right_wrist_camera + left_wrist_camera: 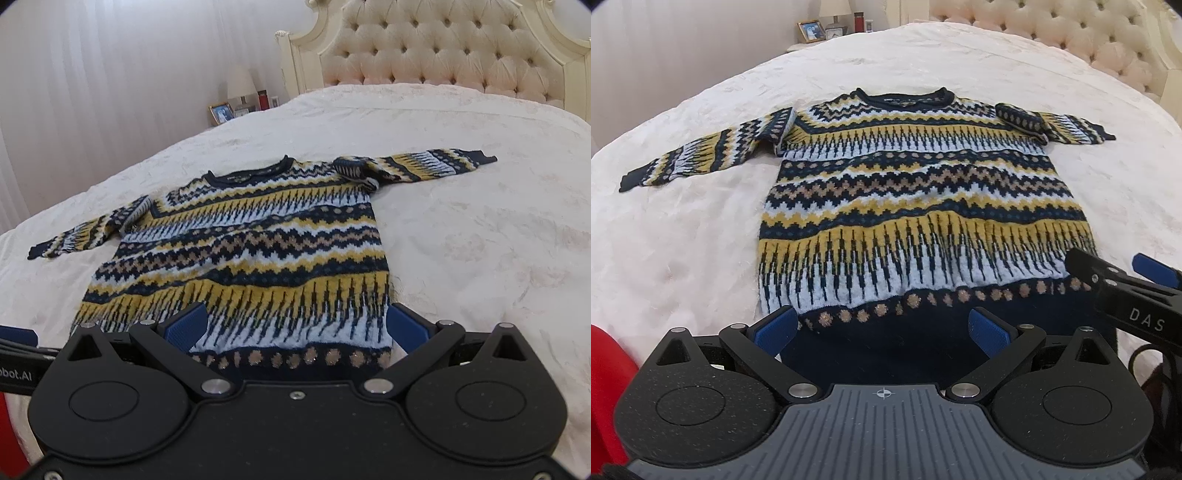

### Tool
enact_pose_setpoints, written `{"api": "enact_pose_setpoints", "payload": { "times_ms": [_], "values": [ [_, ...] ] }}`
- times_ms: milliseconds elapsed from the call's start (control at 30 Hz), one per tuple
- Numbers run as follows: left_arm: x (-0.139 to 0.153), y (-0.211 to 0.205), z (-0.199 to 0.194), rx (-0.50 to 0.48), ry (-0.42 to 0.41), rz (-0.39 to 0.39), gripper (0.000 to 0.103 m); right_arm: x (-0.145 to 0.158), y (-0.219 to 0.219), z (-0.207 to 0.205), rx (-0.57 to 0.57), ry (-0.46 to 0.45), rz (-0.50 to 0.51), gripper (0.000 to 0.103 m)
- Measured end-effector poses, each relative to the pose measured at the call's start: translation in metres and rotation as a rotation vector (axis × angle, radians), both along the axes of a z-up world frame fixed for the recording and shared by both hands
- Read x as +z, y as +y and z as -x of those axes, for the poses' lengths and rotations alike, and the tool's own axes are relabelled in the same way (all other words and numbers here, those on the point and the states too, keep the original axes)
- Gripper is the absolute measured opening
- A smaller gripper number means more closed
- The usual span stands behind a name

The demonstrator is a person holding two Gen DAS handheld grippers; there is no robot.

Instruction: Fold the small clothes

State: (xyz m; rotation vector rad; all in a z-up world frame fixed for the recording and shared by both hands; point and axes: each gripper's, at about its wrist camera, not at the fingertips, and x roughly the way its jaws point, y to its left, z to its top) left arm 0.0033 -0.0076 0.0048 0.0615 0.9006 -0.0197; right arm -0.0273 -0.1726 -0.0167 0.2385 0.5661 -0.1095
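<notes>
patterned knit sweater (916,192) lay flat, front up, on the cream bed cover (701,240), neckline toward the headboard and dark hem nearest the cameras; bands of navy, yellow, pale blue and tan ran across the body. both sleeves (701,155) were spread outward, the one on the viewer's right creased near the shoulder. the left gripper (882,328) hovered over the hem with its blue-padded fingers (775,328) spread wide and released, nothing pinched between them. the right gripper (295,328) stood likewise over the hem's right part, fingers (406,328) released and apart, grasping nothing; in the left wrist view it entered from the right edge. beyond the bed stood a tufted headboard (443,48), and a nightstand bearing a lamp (241,86), a picture frame (221,112) and a red bottle (858,23).
</notes>
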Motion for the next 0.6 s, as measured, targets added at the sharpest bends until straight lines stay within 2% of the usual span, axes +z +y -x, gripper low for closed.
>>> {"api": "enact_pose_setpoints", "payload": {
  "times_ms": [600],
  "values": [
    [-0.0002,0.0010,-0.0047,0.012,-0.006,-0.011,0.101,-0.0045,0.0001,-0.0022,0.003,0.029,-0.008,0.102]
  ]
}}
